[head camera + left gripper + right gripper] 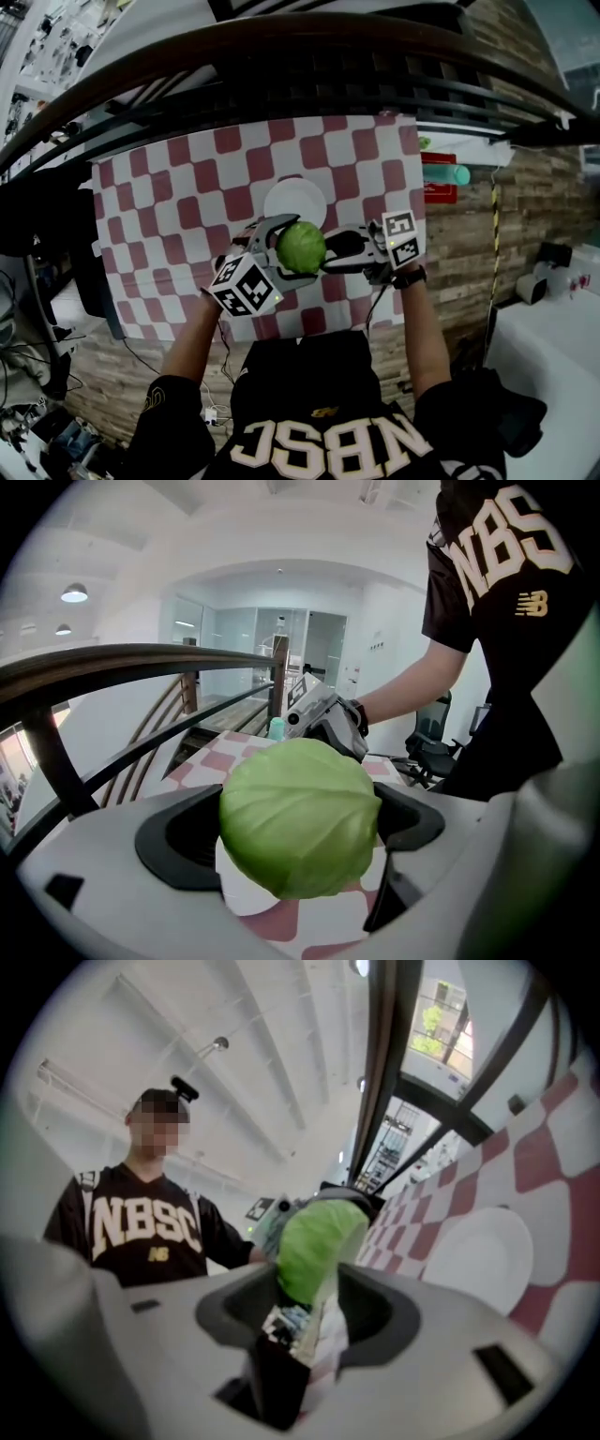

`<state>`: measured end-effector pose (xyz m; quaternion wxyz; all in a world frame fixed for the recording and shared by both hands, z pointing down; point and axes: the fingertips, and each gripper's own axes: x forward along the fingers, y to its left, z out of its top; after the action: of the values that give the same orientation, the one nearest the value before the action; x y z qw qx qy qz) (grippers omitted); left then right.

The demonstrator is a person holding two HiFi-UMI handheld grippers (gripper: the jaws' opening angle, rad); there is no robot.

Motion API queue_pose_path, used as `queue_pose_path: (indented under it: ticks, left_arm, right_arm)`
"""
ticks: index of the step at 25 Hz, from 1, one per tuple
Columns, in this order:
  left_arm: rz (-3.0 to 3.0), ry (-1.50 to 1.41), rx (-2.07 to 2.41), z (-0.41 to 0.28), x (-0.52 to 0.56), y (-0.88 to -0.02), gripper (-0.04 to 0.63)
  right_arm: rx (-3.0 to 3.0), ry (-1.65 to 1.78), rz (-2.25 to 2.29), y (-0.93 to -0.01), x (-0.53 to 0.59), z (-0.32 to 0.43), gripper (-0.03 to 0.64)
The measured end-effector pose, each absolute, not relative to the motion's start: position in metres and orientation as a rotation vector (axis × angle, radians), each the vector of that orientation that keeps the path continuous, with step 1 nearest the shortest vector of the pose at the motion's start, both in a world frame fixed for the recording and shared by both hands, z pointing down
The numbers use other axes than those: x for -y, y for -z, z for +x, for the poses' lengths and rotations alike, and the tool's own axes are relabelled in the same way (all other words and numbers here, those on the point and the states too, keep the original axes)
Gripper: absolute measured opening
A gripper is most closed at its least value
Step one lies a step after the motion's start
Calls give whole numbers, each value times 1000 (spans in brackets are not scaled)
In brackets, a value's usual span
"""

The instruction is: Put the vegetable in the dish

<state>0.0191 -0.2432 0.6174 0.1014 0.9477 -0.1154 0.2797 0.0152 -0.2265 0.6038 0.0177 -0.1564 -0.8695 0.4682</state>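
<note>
A round green cabbage (300,247) hangs in the air above a red-and-white checked table (178,206), just in front of a white dish (292,199). My left gripper (294,249) has its wide jaws closed against both sides of the cabbage (300,832), which fills the gap between them. From the right, my right gripper (330,251) reaches in with its jaws open. The cabbage (319,1241) sits at their tips with space beside it. The dish (478,1255) lies empty on the cloth. The right gripper (323,719) shows behind the cabbage in the left gripper view.
A red box with a teal bottle (442,176) stands at the table's right edge. A dark curved railing (281,56) runs along the far side. Brick flooring (469,244) surrounds the table, and the person stands at its near edge.
</note>
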Motion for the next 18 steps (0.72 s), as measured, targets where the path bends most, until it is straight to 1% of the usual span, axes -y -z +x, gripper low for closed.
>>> queue_pose_path:
  ticks: [2,6,10,14,18]
  left_arm:
    - [2798,-794,370,20,250,-614,515]
    - [2763,-763,530,14,271,-619,515]
    - [2661,-698,811,7,302,-633,515]
    - [2524,-767,1033,-1,322,-668,515]
    - [2409,-862,1120,-7,327,-705,515]
  right_arm:
    - [2715,-1450,-359,-610,237,29,196]
    - [2724,-1308,-23,-633,262,52,196]
    - [2765,-1406,163,-639,285,62,195]
    - [2793,-1355,328,-638,300,65,195]
    - [2832,-1309,435,-628,311,62,195]
